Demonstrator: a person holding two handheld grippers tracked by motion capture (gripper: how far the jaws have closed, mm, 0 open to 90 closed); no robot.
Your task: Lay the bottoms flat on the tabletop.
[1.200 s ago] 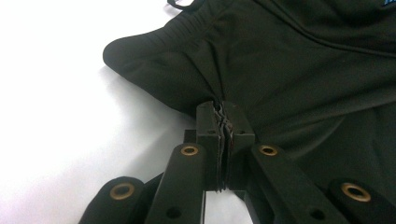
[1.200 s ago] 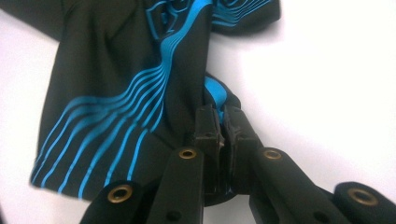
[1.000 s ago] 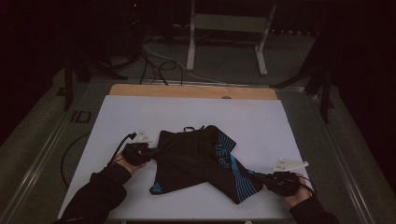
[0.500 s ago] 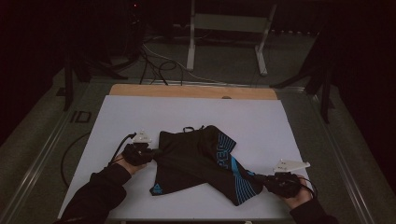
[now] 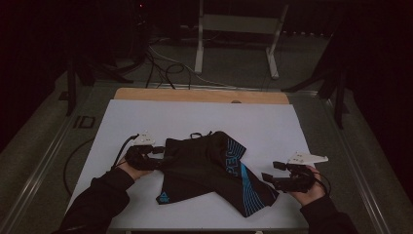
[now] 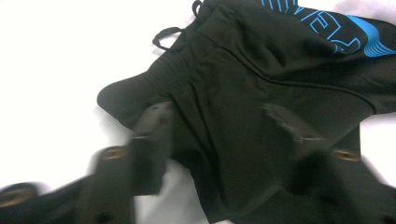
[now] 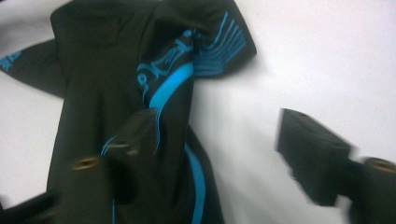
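The black shorts [image 5: 209, 170] lie crumpled at lower centre of the white table [image 5: 272, 126], not yet folded flat. Both the left gripper [image 5: 158, 155] and right gripper [image 5: 270, 171] have just been opening, jaws apart, holding nothing.

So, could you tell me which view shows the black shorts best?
The high view: the whole shorts lie on the white table. The left gripper view shows the waistband end, the right gripper view a blue-striped leg.

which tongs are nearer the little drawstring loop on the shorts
Left. The left tongs sit at the shorts' waistband edge, close to the loop; the right tongs hang off the far leg end.
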